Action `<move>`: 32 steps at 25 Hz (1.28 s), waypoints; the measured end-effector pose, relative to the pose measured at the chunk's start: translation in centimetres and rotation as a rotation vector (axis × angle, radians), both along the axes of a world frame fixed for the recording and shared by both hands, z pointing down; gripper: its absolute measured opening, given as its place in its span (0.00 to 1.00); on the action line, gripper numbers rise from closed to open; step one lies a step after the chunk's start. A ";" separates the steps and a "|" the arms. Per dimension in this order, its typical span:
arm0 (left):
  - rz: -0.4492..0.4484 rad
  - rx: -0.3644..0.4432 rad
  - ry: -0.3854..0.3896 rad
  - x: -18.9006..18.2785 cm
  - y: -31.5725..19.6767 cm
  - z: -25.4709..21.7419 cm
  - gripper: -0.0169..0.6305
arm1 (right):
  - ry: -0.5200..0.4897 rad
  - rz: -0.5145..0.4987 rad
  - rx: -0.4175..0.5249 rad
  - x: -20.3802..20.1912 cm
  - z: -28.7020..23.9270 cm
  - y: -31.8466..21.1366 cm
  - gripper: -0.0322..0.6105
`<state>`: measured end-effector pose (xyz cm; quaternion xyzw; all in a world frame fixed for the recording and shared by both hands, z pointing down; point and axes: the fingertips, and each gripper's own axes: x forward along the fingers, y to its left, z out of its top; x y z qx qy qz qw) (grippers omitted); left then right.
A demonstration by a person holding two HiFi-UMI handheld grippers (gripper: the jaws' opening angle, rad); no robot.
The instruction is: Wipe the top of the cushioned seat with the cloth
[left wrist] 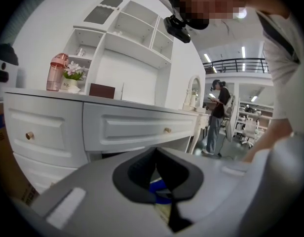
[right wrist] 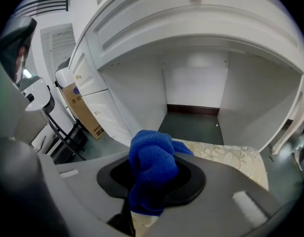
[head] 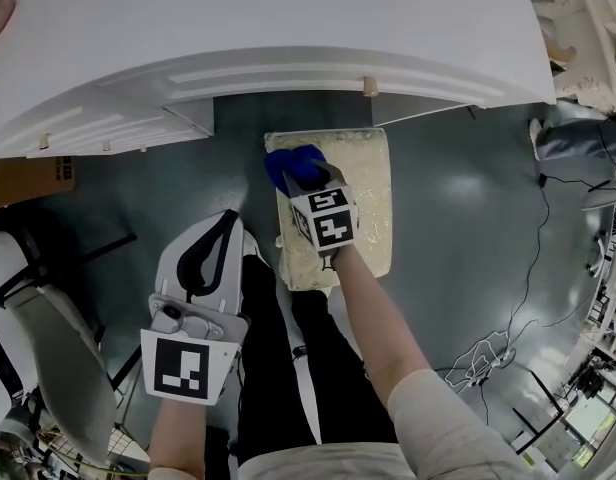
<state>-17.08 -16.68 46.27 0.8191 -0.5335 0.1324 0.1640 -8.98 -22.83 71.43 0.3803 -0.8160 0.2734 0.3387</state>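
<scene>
Setting: staged bedroom corner inside a large lab hall. Evidence: white dressing table with shelf unit, pink bottle, cushioned seat. Beyond it: mezzanine railing, ceiling strip lights, loose cables on grey floor, cardboard box, cluttered workbenches at the hall's edge.

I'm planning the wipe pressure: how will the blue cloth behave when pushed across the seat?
Likely floppy: the cloth bunches in soft folds in the right hand-held gripper. Probably light, and grippy rather than slippery, given its knitted texture; it may drag on the patterned seat.
</scene>
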 end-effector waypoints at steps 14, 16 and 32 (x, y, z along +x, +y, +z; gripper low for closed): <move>0.027 -0.002 -0.001 3.5 -0.7 0.0 0.03 | 0.001 0.108 -0.019 8.9 0.2 -1.8 0.25; 0.032 -0.003 -0.003 4.0 -0.8 0.1 0.03 | 0.012 0.124 -0.019 10.6 0.3 -2.1 0.25; 0.060 -0.010 -0.003 7.1 -1.6 0.4 0.03 | 0.054 0.185 -0.027 17.7 0.6 -3.1 0.26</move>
